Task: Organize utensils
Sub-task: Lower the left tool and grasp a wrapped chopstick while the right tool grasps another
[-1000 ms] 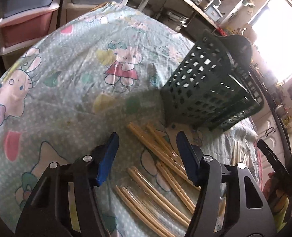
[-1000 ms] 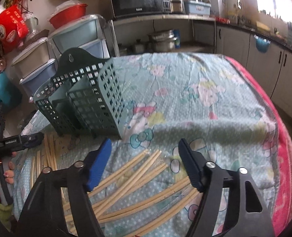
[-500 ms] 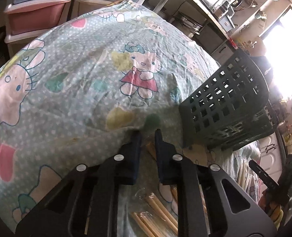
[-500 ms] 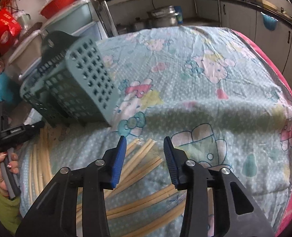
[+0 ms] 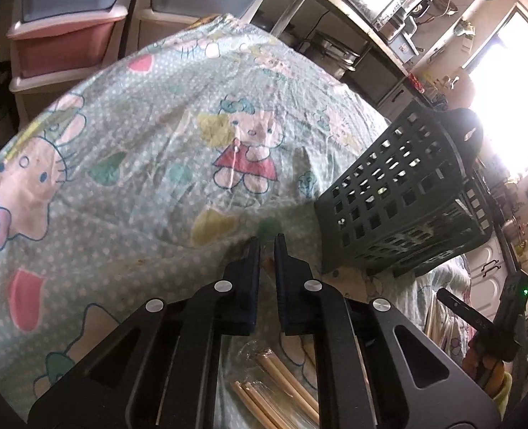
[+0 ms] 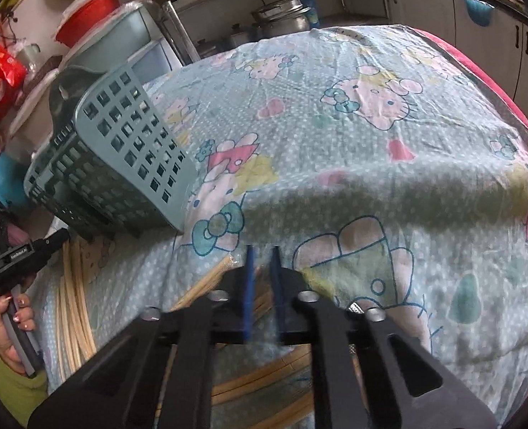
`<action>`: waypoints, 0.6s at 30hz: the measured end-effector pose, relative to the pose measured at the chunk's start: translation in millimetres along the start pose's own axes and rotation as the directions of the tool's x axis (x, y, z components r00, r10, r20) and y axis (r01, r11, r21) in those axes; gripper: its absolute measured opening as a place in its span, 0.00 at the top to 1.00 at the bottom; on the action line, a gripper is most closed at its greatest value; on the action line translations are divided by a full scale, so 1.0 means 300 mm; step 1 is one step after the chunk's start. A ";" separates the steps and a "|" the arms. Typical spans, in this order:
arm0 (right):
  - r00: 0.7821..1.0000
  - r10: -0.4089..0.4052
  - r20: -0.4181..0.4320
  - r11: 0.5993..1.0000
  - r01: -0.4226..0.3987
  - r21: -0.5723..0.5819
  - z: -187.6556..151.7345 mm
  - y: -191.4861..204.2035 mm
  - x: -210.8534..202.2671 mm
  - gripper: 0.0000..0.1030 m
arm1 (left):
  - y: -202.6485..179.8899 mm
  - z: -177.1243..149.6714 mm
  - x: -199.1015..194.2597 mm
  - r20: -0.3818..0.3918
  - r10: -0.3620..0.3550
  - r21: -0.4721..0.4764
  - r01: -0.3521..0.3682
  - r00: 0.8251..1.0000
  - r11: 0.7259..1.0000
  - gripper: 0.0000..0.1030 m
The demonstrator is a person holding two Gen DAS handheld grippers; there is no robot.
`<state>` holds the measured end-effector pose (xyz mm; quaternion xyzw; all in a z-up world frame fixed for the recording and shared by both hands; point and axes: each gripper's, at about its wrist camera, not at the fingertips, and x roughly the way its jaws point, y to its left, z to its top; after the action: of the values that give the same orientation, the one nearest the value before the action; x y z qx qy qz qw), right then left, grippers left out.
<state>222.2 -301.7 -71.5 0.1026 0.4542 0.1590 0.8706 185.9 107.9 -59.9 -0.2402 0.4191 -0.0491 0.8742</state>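
Wrapped pairs of wooden chopsticks (image 5: 282, 389) lie on the cartoon-print tablecloth (image 5: 128, 150). My left gripper (image 5: 267, 250) is shut on one pair; a pale tip (image 5: 268, 264) shows between its fingers. My right gripper (image 6: 261, 254) is shut on another wrapped pair (image 6: 210, 279), whose ends stick out to the left. A green perforated utensil basket (image 5: 403, 200) stands just right of the left gripper; in the right wrist view the basket (image 6: 121, 157) stands to the upper left.
More chopsticks (image 6: 73, 307) lie at the table's left edge in the right wrist view, beside the other hand-held gripper (image 6: 10, 257). Plastic drawers (image 5: 64, 25), shelves with pots (image 6: 282, 21) and cabinets surround the table.
Both grippers went from wide open over the chopsticks to shut on a wrapped pair each. Both have tipped and moved closer to the basket.
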 end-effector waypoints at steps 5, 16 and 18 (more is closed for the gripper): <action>0.998 0.022 0.054 1.000 -0.023 0.018 0.003 -0.008 -0.052 0.99 | -0.028 0.007 -0.045 0.033 -0.009 0.022 0.008 0.999 1.000 0.96; 0.981 0.103 0.166 0.994 -0.106 0.009 0.017 0.032 -0.206 0.99 | -0.124 0.030 -0.176 0.122 -0.064 0.095 0.053 0.990 0.994 0.96; 0.974 0.125 0.187 0.992 -0.130 0.011 0.023 0.041 -0.235 0.99 | -0.148 0.033 -0.204 0.135 -0.083 0.113 0.068 0.987 0.991 0.96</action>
<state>187.7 -316.7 -10.3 0.1559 0.3654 0.1990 0.8959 159.2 90.1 9.4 -0.2111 0.3442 -0.0879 0.9106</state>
